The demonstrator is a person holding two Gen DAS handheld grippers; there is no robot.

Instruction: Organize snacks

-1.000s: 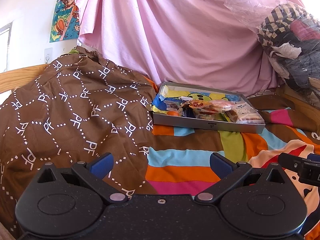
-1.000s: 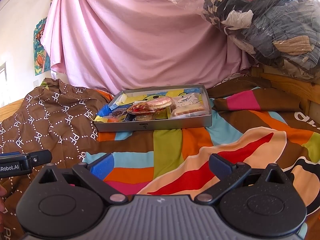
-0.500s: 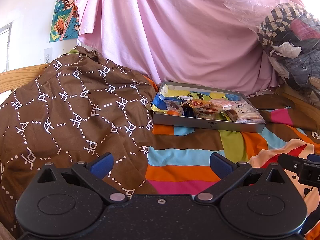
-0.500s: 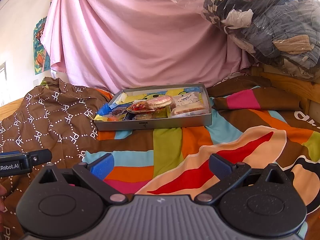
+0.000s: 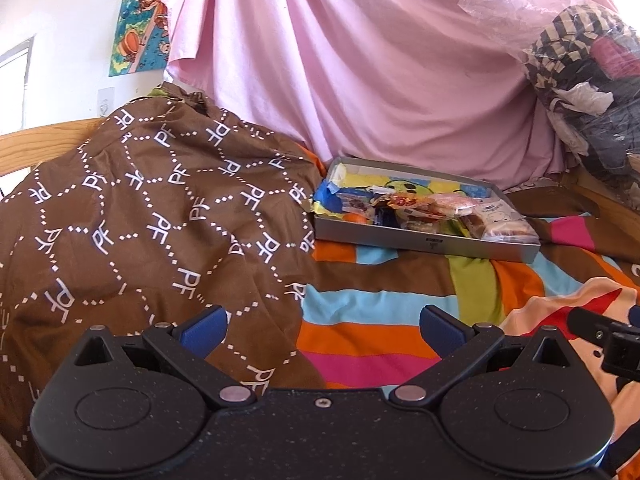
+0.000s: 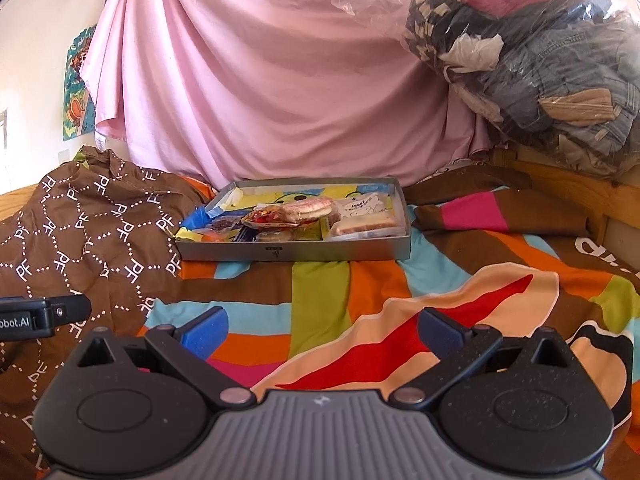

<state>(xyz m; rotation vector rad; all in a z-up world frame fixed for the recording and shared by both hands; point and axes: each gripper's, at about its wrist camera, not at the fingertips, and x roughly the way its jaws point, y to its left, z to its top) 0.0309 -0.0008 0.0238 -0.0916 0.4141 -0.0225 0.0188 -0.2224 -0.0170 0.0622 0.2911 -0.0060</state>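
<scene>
Already the wrapped snacks (image 6: 312, 216) lie heaped inside the shallow grey metal tray (image 6: 296, 251) well ahead of both wide-open, empty tongs, left gripper (image 5: 323, 330) and right gripper (image 6: 323, 330), so sorted or unsorted is unclear.

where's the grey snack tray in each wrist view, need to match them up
Left wrist view: grey tray sits right of centre on the striped blanket, beside the brown patterned cloth.
Right wrist view: grey tray sits near centre, slightly left.
Shared landmark: the pink sheet hanging behind the tray.
</scene>
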